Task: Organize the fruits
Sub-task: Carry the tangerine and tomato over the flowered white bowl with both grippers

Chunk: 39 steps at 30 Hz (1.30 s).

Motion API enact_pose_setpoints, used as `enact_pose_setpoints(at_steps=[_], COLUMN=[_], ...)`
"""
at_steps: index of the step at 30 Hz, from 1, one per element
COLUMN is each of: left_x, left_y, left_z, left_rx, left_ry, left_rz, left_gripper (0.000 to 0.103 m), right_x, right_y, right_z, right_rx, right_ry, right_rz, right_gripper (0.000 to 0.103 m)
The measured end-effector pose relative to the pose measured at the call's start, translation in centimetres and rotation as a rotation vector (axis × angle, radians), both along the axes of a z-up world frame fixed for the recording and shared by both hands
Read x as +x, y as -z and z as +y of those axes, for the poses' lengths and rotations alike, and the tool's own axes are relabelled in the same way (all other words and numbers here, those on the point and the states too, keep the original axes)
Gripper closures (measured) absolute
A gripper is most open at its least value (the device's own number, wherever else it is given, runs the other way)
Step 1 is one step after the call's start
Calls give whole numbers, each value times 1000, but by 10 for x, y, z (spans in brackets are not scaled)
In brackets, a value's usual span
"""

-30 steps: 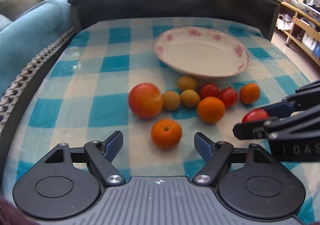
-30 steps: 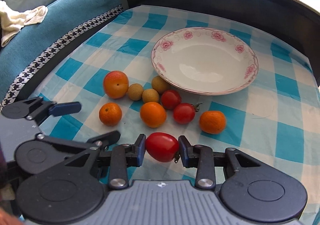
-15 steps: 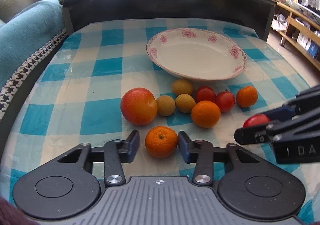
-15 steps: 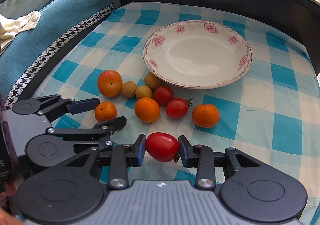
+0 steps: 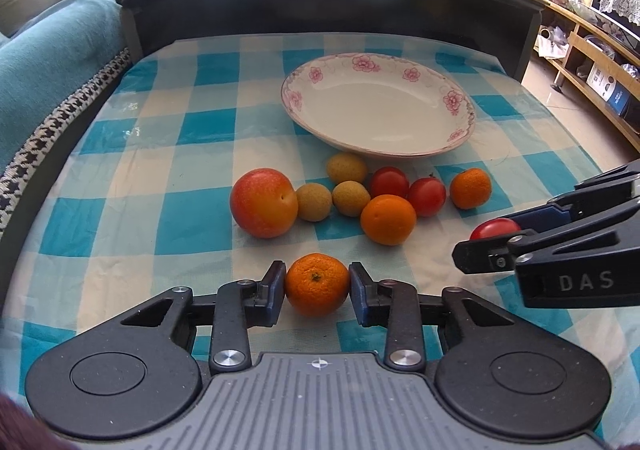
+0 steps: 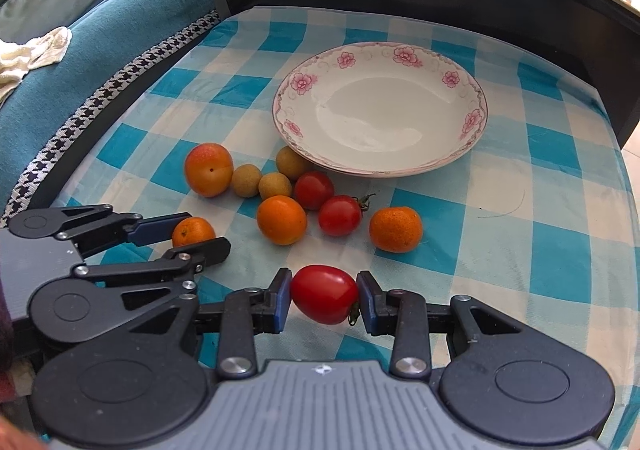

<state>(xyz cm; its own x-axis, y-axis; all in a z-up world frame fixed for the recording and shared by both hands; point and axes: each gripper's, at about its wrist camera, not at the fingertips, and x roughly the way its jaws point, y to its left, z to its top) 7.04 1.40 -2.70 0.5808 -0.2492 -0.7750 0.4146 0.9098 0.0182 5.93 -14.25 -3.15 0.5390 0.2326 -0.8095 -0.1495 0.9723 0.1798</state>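
Note:
A small mandarin (image 5: 317,290) rests on the blue-checked cloth between the pads of my left gripper (image 5: 317,278), whose jaws are closing and touch it on both sides. My right gripper (image 6: 324,292) is shut on a red tomato (image 6: 325,293), just right of the left one. Beyond them lies a loose cluster: a red-orange peach (image 5: 264,201), an orange (image 5: 388,218), two tomatoes (image 5: 389,181), another mandarin (image 5: 470,187) and three tan longans (image 5: 347,167). Behind the cluster stands a white plate with a pink flower rim (image 5: 362,63), with nothing on it.
A dark raised ledge (image 5: 320,1) with more fruit on top closes the table's far side. Along the left edge runs a teal sofa throw (image 5: 48,61) with a white cloth (image 6: 36,49) on it. Wooden shelves (image 5: 592,61) stand to the right.
My left gripper's jaws came in from wide open onto the near mandarin. The right gripper kept its hold on the tomato and stayed put.

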Motion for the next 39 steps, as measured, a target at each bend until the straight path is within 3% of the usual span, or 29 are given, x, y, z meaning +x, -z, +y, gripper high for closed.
enact_pose_setpoints(at_steps=[19,31,39], left_x=[15,39,63], left_y=[-45,-65,-69], left_z=[-16,-35,-46], left_rx=[-66,-69,-78], left_ry=[12,28,28], left_rz=[-49,-90,-73], left_gripper=[61,63,63], right_x=[-2,19,44], right_y=[-33,-52,-58], right_z=[-3,-20,-35], right_rx=[-5,15,52], right_ry=[53,109,138], right_rz=[-52,-81,-59], right_gripper=[66,66,66])
